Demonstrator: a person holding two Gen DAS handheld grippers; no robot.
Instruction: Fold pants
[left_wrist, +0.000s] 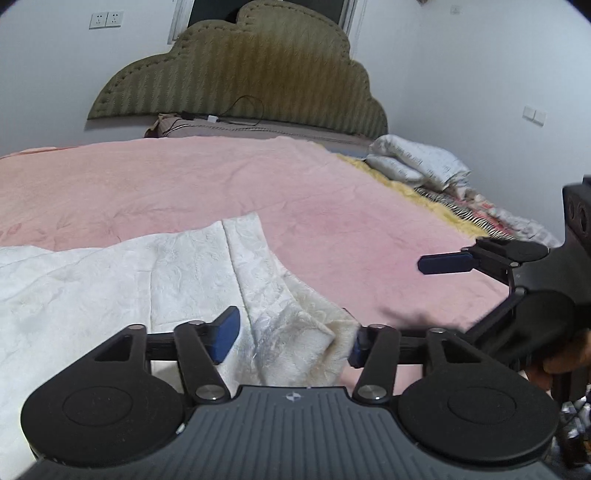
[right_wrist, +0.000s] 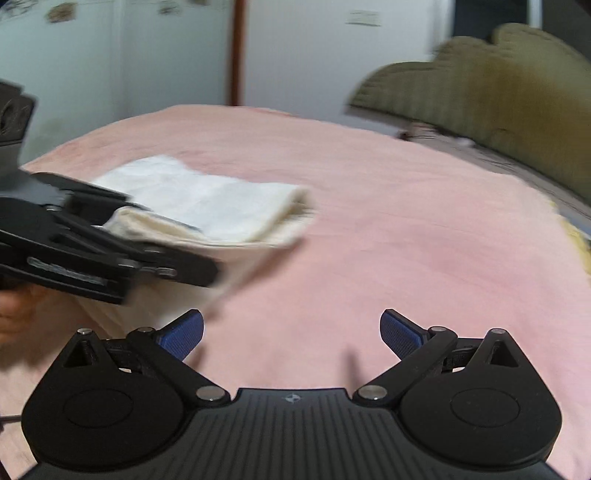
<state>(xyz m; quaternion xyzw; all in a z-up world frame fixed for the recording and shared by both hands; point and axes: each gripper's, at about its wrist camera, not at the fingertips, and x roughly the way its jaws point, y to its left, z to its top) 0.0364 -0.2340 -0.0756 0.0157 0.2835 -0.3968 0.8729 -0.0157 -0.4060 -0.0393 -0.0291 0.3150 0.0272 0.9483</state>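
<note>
White pants (left_wrist: 155, 280) lie on the pink bedspread (left_wrist: 258, 184), spread to the left, with a bunched end between my left fingers. My left gripper (left_wrist: 291, 338) is open, its blue pads (left_wrist: 225, 336) either side of that bunched cloth. In the right wrist view the pants (right_wrist: 207, 206) lie folded at the left, and the left gripper's body (right_wrist: 92, 251) is over their near end. My right gripper (right_wrist: 291, 338) is open and empty above bare bedspread (right_wrist: 369, 240), right of the pants. It also shows in the left wrist view (left_wrist: 447, 263).
An olive padded headboard (left_wrist: 240, 77) stands at the far side. A brown pillow with a cable (left_wrist: 207, 123) lies below it. Crumpled white, yellow and striped bedding (left_wrist: 424, 170) is piled at the right edge of the bed.
</note>
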